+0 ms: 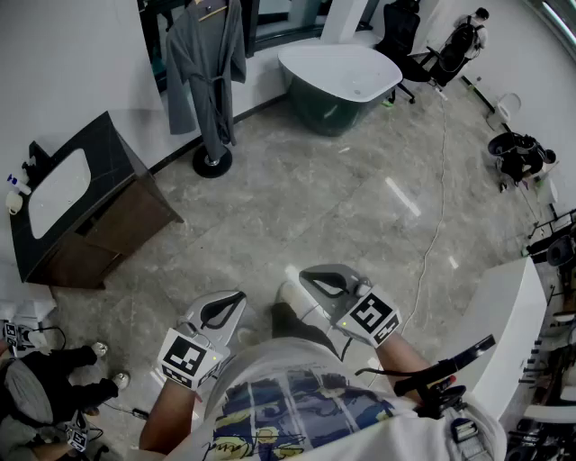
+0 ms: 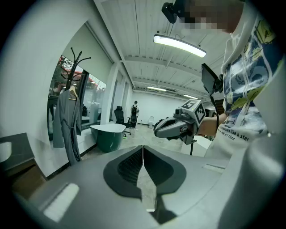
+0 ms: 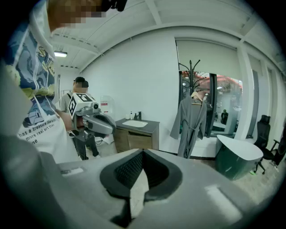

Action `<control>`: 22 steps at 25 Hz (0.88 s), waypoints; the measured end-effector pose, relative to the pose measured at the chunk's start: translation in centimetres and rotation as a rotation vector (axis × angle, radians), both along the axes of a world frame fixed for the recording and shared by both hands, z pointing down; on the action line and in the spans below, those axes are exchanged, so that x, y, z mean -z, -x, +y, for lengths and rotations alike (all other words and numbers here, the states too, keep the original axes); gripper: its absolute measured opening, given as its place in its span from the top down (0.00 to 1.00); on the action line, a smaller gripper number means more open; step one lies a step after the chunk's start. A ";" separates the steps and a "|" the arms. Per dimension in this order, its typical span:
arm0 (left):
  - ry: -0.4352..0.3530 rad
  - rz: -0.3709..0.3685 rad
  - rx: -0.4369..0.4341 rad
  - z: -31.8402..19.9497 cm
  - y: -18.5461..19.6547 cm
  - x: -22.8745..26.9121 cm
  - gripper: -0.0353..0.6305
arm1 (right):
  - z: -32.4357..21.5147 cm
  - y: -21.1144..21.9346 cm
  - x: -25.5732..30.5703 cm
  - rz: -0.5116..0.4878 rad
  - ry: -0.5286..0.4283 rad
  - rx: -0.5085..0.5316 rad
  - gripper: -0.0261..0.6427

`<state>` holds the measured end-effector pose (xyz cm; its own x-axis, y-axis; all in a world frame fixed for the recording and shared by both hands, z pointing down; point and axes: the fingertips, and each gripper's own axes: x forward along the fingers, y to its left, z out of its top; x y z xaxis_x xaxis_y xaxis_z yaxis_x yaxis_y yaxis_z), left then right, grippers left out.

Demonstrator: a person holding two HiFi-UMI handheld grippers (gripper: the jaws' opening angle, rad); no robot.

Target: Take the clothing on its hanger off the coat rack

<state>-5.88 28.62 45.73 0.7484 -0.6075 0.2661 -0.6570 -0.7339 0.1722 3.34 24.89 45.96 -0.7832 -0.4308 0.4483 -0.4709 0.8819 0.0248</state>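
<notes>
A grey robe [image 1: 205, 67] hangs on a wooden hanger [image 1: 212, 12] from a black coat rack whose round base [image 1: 212, 162] stands on the floor at the back. The robe [image 2: 67, 120] also shows at the left of the left gripper view, and the robe [image 3: 191, 125] right of centre in the right gripper view. My left gripper [image 1: 236, 299] and right gripper [image 1: 304, 275] are held close to my body, far from the rack. Both are shut with nothing between their jaws. Each gripper is seen by the other's camera: right gripper [image 2: 156, 129], left gripper [image 3: 114, 129].
A dark vanity with a white sink [image 1: 67, 203] stands at the left wall. A green-sided bathtub [image 1: 337, 81] sits right of the rack. A person [image 1: 40, 387] crouches at lower left, another person [image 1: 463, 40] stands far back right. A white counter [image 1: 495, 324] runs along my right. A cable [image 1: 436, 216] lies on the floor.
</notes>
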 end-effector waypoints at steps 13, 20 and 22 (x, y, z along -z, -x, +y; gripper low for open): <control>0.018 0.000 0.007 0.2 1.7 -0.3 0.93 | -0.3 2.6 0.0 -0.009 0.014 0.030 0.96; 0.029 -0.005 0.033 -4.0 2.1 -1.0 0.91 | -5.0 2.3 -0.3 -0.021 0.016 0.008 0.95; 0.030 -0.011 0.045 -6.3 2.1 -1.3 0.90 | -7.5 2.4 -0.5 -0.037 0.006 0.014 0.92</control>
